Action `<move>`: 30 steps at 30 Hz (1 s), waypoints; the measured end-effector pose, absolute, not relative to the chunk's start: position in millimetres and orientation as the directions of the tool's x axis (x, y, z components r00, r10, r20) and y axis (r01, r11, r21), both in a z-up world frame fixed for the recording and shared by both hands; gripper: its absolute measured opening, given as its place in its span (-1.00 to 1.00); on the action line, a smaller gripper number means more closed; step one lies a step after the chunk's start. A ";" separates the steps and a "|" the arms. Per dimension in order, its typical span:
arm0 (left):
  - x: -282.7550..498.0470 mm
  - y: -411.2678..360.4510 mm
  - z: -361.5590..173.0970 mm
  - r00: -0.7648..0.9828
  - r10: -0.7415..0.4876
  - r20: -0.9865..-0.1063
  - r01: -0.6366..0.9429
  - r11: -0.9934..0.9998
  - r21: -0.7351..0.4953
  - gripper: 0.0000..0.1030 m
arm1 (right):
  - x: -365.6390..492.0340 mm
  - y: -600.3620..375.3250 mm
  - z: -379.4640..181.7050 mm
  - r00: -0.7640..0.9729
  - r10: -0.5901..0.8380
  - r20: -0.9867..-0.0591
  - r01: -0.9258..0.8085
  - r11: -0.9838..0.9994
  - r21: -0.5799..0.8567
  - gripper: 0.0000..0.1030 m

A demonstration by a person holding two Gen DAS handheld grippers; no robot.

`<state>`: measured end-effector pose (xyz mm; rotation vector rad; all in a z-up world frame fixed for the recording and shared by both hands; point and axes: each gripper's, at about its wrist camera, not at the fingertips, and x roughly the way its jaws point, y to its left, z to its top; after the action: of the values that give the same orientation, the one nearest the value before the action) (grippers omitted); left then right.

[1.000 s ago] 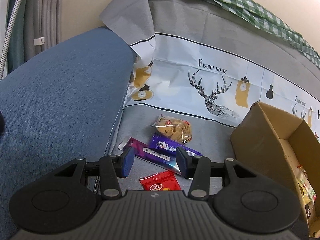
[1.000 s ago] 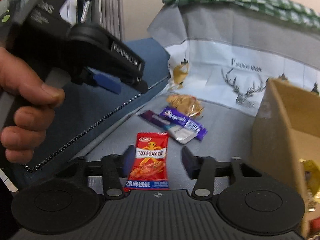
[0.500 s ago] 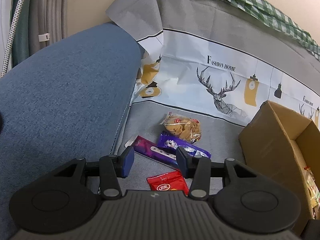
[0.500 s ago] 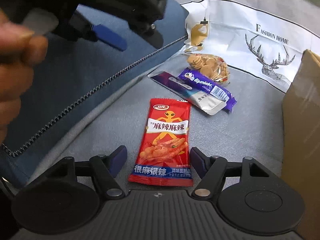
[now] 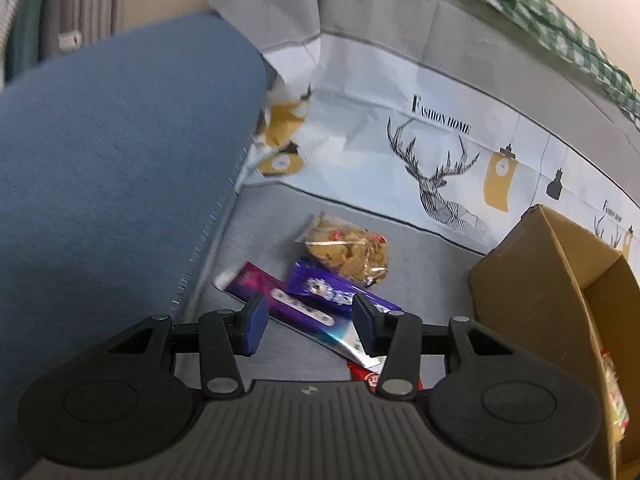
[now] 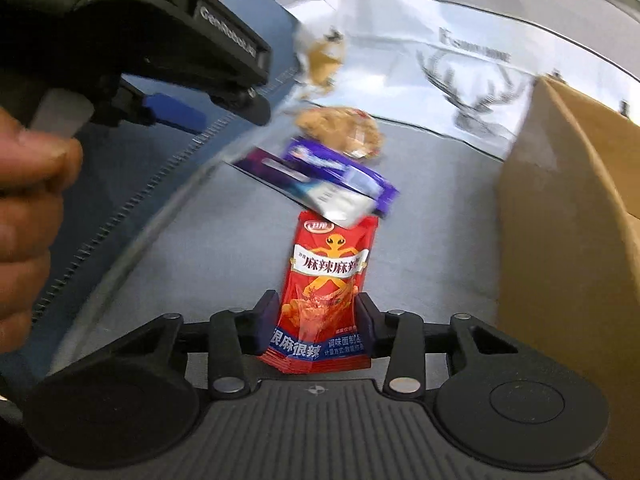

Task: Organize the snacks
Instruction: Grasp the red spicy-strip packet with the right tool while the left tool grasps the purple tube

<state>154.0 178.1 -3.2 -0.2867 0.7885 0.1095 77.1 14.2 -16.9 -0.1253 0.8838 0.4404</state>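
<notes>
My right gripper (image 6: 318,320) is shut on the lower end of a red spicy-snack packet (image 6: 328,276), lifted off the grey cloth. Beyond it lie a purple bar (image 6: 340,168), a dark purple-silver packet (image 6: 280,176) and a clear bag of cookies (image 6: 340,126). My left gripper (image 5: 306,326) is open and empty, hovering above the dark packet (image 5: 280,300) and purple bar (image 5: 332,292); the cookie bag (image 5: 348,250) lies just past them. A corner of the red packet (image 5: 370,376) shows under its right finger. The left gripper also shows at the upper left of the right wrist view (image 6: 172,108).
An open cardboard box (image 5: 560,288) stands on the right with some snacks inside (image 5: 614,396); it also shows in the right wrist view (image 6: 568,240). A blue cushion (image 5: 100,180) rises on the left. A deer-print cloth (image 5: 440,160) covers the back.
My right gripper has closed on the red packet and lifted its near end. My left gripper has shifted a little forward over the purple packets, still open.
</notes>
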 end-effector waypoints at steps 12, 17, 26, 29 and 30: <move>204.2 187.6 -47.1 0.552 0.067 -0.831 -0.418 0.885 -0.207 0.23 | 84.5 6.9 -22.5 0.544 0.232 -0.806 -0.354 0.935 0.030 -0.09; 221.8 169.9 -56.2 0.527 0.109 -0.843 -0.358 0.928 -0.104 0.64 | 85.4 7.8 -25.1 0.537 0.221 -0.814 -0.346 0.938 0.026 -0.03; 219.1 158.9 -52.2 0.498 0.175 -0.849 -0.258 0.965 0.048 -0.27 | 90.0 8.0 -29.9 0.540 0.210 -0.815 -0.336 0.942 0.020 0.01; 214.3 162.0 -49.9 0.486 0.171 -0.857 -0.244 0.968 0.055 -0.40 | 89.1 9.4 -30.7 0.546 0.210 -0.811 -0.338 0.941 0.016 0.06; 212.8 162.6 -48.6 0.482 0.169 -0.860 -0.244 0.968 0.053 -0.44 | 89.2 9.9 -31.0 0.549 0.209 -0.809 -0.340 0.940 0.013 0.07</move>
<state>212.8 162.6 -48.6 -0.0801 1.0378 0.2520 89.2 9.9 -31.0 -0.1523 0.9356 0.3269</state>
